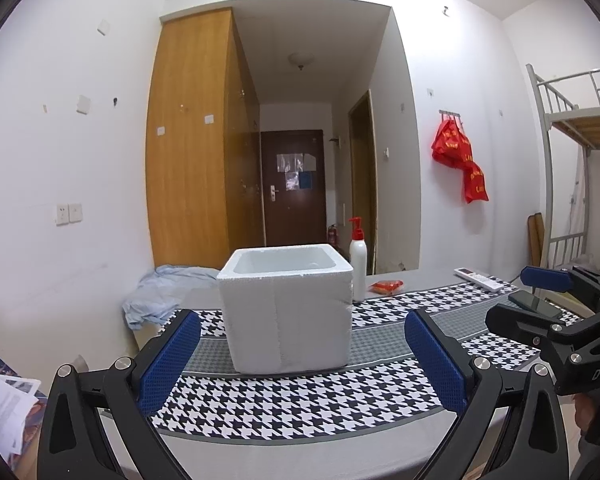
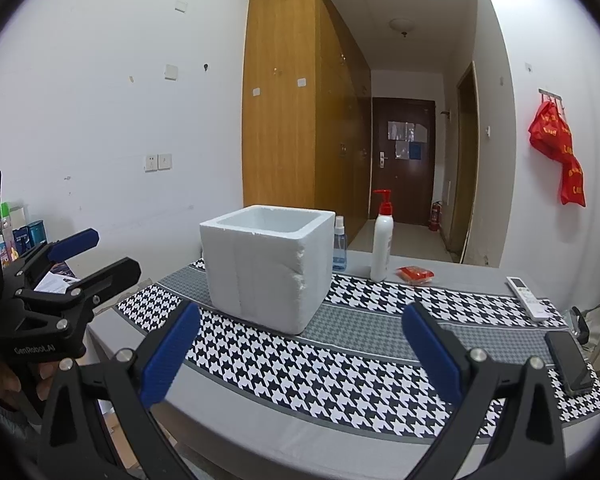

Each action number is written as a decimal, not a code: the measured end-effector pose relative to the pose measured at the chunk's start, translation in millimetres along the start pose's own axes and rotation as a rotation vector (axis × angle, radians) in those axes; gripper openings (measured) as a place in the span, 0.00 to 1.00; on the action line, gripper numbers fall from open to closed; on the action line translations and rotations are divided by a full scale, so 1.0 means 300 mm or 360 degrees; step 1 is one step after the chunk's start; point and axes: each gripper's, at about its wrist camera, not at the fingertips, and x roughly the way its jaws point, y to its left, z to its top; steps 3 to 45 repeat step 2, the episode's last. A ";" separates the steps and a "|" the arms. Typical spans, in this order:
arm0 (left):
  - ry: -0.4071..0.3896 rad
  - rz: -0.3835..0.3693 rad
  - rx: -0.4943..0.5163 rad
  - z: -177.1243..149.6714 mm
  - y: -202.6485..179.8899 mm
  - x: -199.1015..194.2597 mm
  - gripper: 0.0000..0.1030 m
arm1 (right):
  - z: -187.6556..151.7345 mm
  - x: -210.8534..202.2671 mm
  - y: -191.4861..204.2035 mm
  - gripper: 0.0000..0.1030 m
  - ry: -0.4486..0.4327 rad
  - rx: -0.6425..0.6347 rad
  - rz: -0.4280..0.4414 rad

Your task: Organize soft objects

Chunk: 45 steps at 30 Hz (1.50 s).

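Observation:
A white foam box (image 1: pixel 286 312) stands open-topped on the houndstooth cloth; it also shows in the right wrist view (image 2: pixel 266 268). A crumpled light blue cloth (image 1: pixel 162 292) lies at the table's far left end, behind and left of the box. A small red soft packet (image 1: pixel 387 287) lies right of the box, also in the right wrist view (image 2: pixel 415 274). My left gripper (image 1: pixel 302 354) is open and empty, in front of the box. My right gripper (image 2: pixel 300 350) is open and empty, in front of and right of the box.
A white pump bottle (image 2: pixel 382 246) and a blue spray bottle (image 2: pixel 339 246) stand behind the box. A white remote (image 2: pixel 527 297) and a black phone (image 2: pixel 568 362) lie at the right. The table's near edge (image 2: pixel 300 428) runs below the grippers. Papers (image 1: pixel 8 404) lie at the left.

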 end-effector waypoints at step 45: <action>-0.0007 -0.0011 -0.0002 -0.001 0.001 -0.002 0.99 | -0.001 0.000 0.002 0.99 0.0003 -0.0004 0.0004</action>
